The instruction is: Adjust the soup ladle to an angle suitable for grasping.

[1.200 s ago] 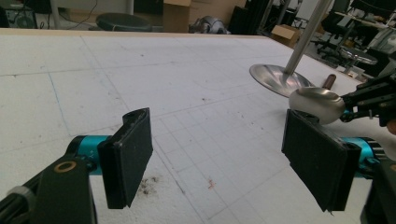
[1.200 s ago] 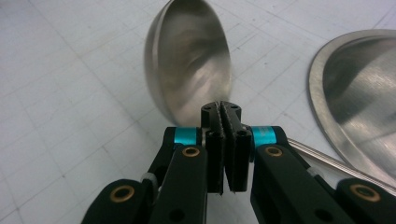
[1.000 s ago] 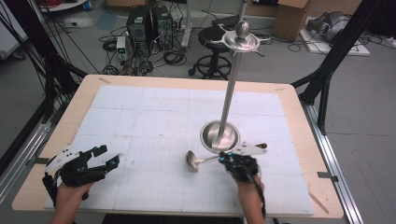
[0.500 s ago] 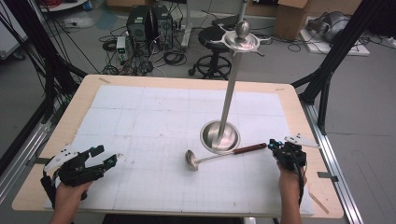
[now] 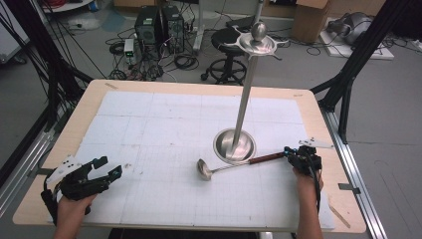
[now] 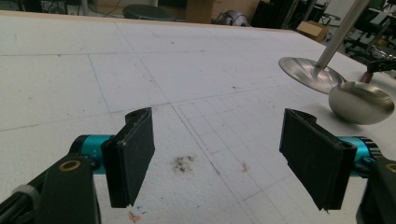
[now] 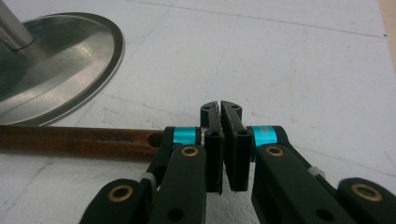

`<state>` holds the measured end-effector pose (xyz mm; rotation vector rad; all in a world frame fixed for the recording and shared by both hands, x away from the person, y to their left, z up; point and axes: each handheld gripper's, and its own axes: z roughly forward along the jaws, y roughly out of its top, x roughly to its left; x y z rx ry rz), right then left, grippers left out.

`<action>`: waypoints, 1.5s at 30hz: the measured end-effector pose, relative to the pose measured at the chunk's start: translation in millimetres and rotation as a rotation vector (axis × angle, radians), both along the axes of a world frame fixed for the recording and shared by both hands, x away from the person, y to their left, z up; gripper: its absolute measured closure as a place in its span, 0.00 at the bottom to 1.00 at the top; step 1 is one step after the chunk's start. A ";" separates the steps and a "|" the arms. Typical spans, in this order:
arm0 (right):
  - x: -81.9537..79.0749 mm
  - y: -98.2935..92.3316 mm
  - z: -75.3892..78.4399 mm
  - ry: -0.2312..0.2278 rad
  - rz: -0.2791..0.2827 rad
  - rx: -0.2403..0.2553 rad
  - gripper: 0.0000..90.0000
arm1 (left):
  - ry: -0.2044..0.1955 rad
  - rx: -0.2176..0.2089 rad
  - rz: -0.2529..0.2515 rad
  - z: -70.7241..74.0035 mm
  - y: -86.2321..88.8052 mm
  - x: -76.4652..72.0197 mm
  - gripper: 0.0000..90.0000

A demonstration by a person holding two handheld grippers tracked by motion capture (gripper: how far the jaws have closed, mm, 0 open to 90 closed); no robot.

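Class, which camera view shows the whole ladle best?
The high view: the ladle lies there complete, bowl to wooden handle, beside the stand's base. The left gripper view catches just its bowl; the right gripper view just its handle.

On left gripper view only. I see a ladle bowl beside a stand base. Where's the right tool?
Observer: The right tool is at the end of the ladle handle, near the right edge of the table.
Operator: Gripping it?
Observer: No. Its jaws are shut on each other, and the handle lies beside them, not between.
Operator: Top of the stand?
Observer: The stand ends in a hooked disc with a ball. Nothing hangs there.
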<state>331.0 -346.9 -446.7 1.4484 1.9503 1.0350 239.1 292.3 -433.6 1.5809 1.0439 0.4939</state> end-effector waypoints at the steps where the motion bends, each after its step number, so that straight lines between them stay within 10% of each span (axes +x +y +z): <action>1: 0.0 0.0 0.0 0.000 0.000 0.000 0.97 | 0.000 0.000 0.000 0.0 0.0 0.0 0.30; 9: 1.6 2.4 -1.9 0.017 0.011 -0.034 0.99 | 0.001 0.015 -0.026 -0.5 -2.9 0.4 0.32; 26: -4.9 38.0 -0.4 0.076 0.213 -0.045 0.99 | -0.010 0.012 -0.023 1.7 -4.8 1.1 0.32; 45: -12.3 107.2 3.5 0.116 0.241 -0.074 0.99 | 0.002 0.034 -0.017 2.0 1.3 2.0 0.32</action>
